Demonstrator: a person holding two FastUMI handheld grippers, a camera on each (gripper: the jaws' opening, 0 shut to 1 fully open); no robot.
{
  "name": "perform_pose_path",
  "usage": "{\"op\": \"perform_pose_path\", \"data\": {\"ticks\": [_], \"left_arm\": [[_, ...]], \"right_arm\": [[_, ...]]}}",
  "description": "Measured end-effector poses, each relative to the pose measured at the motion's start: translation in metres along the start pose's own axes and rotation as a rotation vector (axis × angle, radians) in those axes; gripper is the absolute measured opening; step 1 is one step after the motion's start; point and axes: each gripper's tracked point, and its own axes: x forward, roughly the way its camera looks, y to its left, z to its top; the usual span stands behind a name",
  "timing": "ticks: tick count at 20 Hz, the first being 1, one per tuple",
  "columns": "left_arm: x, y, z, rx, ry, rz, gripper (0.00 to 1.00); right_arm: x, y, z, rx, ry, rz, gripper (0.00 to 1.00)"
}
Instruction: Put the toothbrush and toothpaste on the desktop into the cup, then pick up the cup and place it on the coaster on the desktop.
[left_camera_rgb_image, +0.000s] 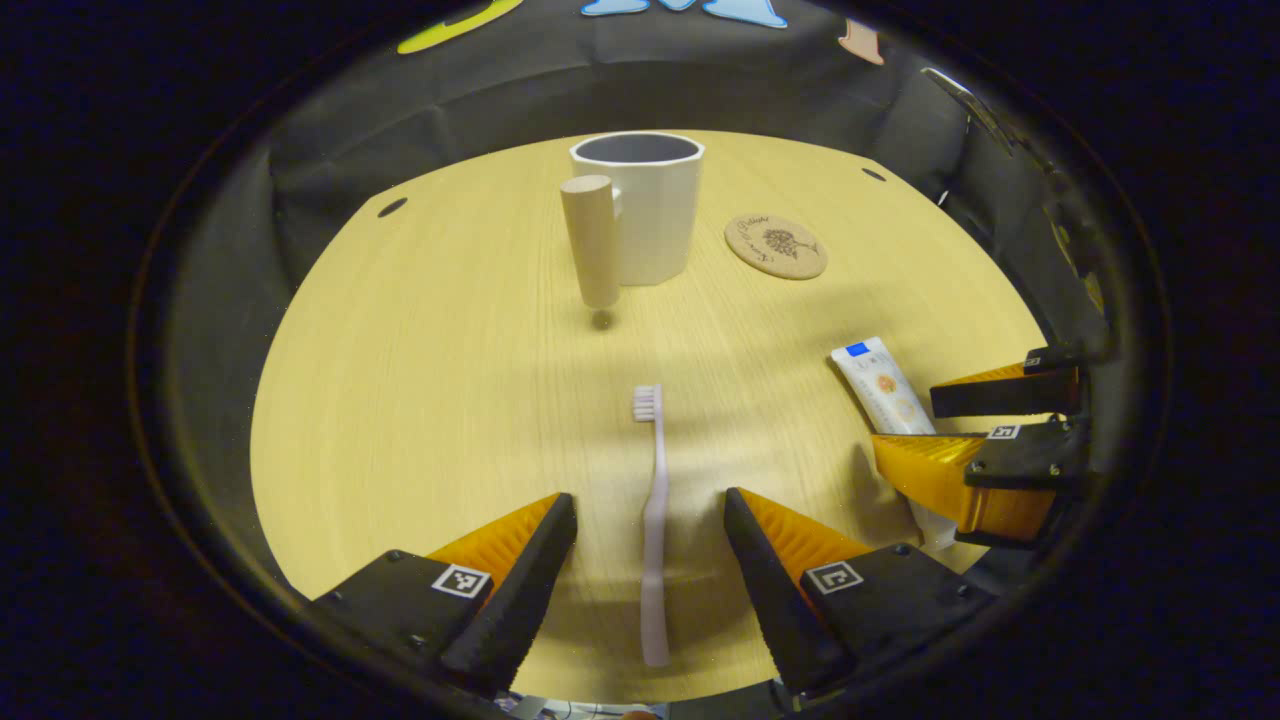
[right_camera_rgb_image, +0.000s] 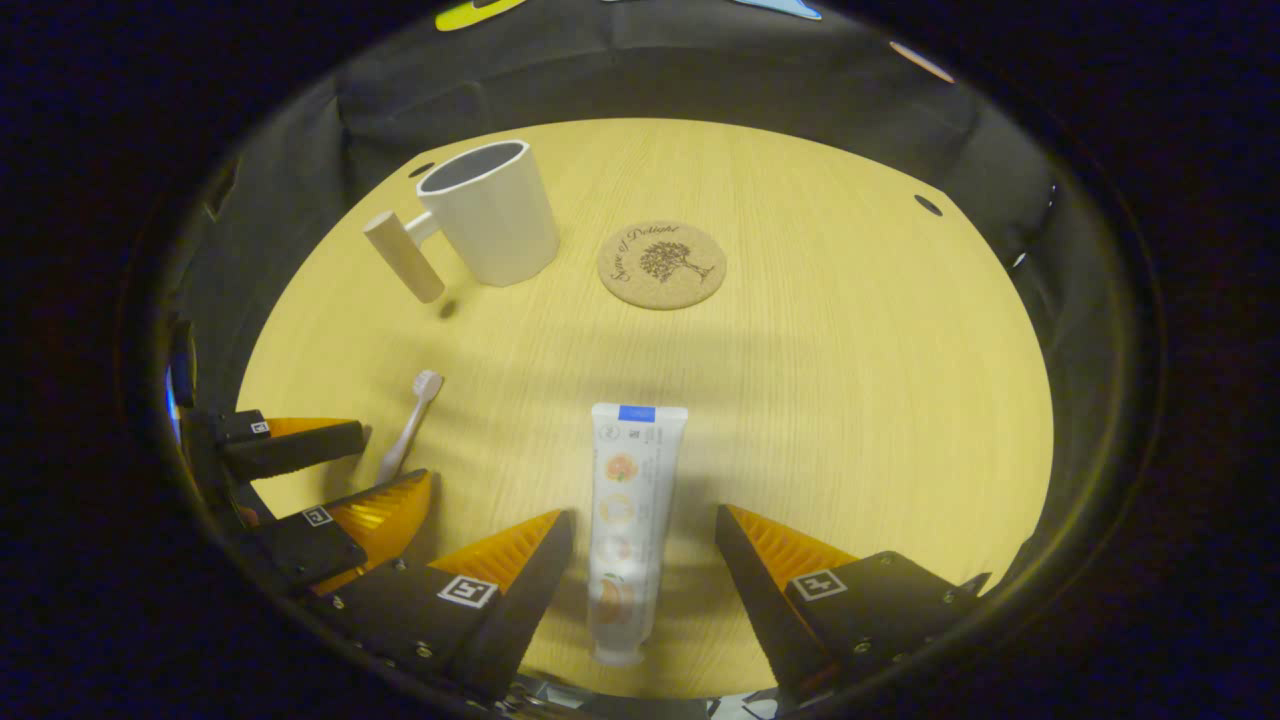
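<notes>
A pale pink toothbrush (left_camera_rgb_image: 655, 520) lies flat on the wooden desktop (left_camera_rgb_image: 450, 400), bristles away from me, between the fingers of my open left gripper (left_camera_rgb_image: 650, 520); neither finger touches it. A white toothpaste tube (right_camera_rgb_image: 625, 510) lies lengthwise between the fingers of my open right gripper (right_camera_rgb_image: 640, 535), also untouched. The white cup (left_camera_rgb_image: 645, 205) with a wooden peg handle stands upright at the back, empty as far as I can see. A round cork coaster (left_camera_rgb_image: 776, 246) lies just right of it. The right gripper (left_camera_rgb_image: 960, 440) straddles the toothpaste tube (left_camera_rgb_image: 885, 385) in the left gripper view.
Black cloth walls ring the desktop closely on all sides. Small dark holes (left_camera_rgb_image: 392, 207) mark the tabletop near its far corners. In the right gripper view the cup (right_camera_rgb_image: 490, 215), the coaster (right_camera_rgb_image: 661, 264), the toothbrush (right_camera_rgb_image: 410, 420) and the left gripper (right_camera_rgb_image: 330, 465) appear.
</notes>
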Motion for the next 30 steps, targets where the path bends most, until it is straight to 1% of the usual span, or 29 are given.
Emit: {"op": "perform_pose_path", "data": {"ticks": [1, 2, 3, 5, 6, 7, 8, 9, 10, 11, 12, 13, 14, 15, 16, 17, 18, 19, 20, 21, 24, 30], "left_arm": [[-0.001, 0.001, 0.0, 0.0, 0.001, 0.001, 0.98], [0.001, 0.001, 0.001, -0.005, 0.004, 0.005, 1.0], [0.001, 0.001, 0.002, -0.011, -0.001, 0.007, 0.98], [0.001, 0.001, 0.002, -0.018, -0.006, 0.009, 0.98], [0.001, 0.001, 0.003, -0.012, -0.007, 0.007, 0.98], [0.001, 0.001, 0.004, -0.01, -0.014, 0.005, 1.0], [0.002, 0.002, 0.006, -0.01, -0.017, 0.005, 1.0], [0.003, 0.001, 0.007, -0.015, -0.014, 0.007, 0.84], [0.003, 0.002, 0.01, -0.009, -0.021, 0.008, 0.84], [0.005, 0.003, 0.012, -0.017, -0.03, 0.012, 0.73], [0.005, 0.003, 0.013, -0.028, -0.031, 0.013, 0.62], [0.004, 0.003, 0.015, -0.026, -0.03, 0.014, 0.55], [0.005, 0.004, 0.016, -0.027, -0.037, 0.022, 0.53], [0.005, 0.004, 0.016, -0.035, -0.038, 0.026, 0.17], [0.005, 0.006, 0.016, -0.031, -0.042, 0.033, 0.17], [0.005, 0.006, 0.016, -0.027, -0.035, 0.035, 0.09], [0.008, 0.006, 0.016, -0.018, -0.044, 0.04, 0.09], [0.009, 0.005, 0.016, -0.014, -0.036, 0.039, 0.13], [0.01, 0.005, 0.018, -0.017, -0.046, 0.038, 0.13], [0.009, 0.005, 0.018, -0.029, -0.049, 0.037, 0.07], [0.0, 0.009, 0.026, -0.083, -0.069, 0.03, 0.07], [-0.043, 0.021, 0.068, -0.128, -0.186, 0.025, 0.07]], "right_arm": [[0.002, 0.0, -0.002, -0.002, 0.006, -0.002, 0.91], [0.004, -0.001, -0.005, -0.004, 0.015, -0.005, 0.91], [0.004, -0.003, -0.005, -0.01, 0.011, -0.017, 0.91], [0.004, -0.003, -0.006, -0.022, 0.014, -0.021, 0.9], [0.007, -0.002, -0.009, -0.025, 0.024, -0.018, 0.92], [0.004, -0.001, -0.013, -0.031, 0.048, -0.019, 0.93], [0.004, 0.0, -0.011, -0.038, 0.044, -0.018, 0.93], [0.005, 0.0, -0.011, -0.043, 0.044, -0.017, 0.91], [0.005, 0.001, -0.011, -0.046, 0.045, -0.012, 0.79], [0.007, 0.002, -0.01, -0.039, 0.044, -0.012, 0.77], [0.005, 0.002, -0.011, -0.03, 0.048, -0.012, 0.54], [0.005, 0.002, -0.01, -0.033, 0.058, -0.009, 0.51], [0.004, 0.003, -0.009, -0.019, 0.067, -0.005, 0.51], [0.005, 0.002, -0.011, -0.004, 0.072, -0.006, 0.36], [0.002, 0.002, -0.011, 0.015, 0.075, -0.008, 0.35], [0.006, 0.005, -0.01, 0.041, 0.11, 0.01, 0.25], [0.0, 0.004, -0.003, 0.074, 0.079, 0.02, 0.24], [-0.006, 0.009, -0.009, 0.099, 0.119, 0.044, 0.16], [0.001, 0.007, -0.007, 0.136, 0.097, 0.058, 0.07], [0.0, 0.006, -0.009, 0.154, 0.117, 0.075, 0.1], [0.0, 0.007, -0.008, 0.162, 0.106, 0.081, 0.1], [0.0, 0.006, -0.007, 0.138, 0.098, 0.082, 0.1]]}}
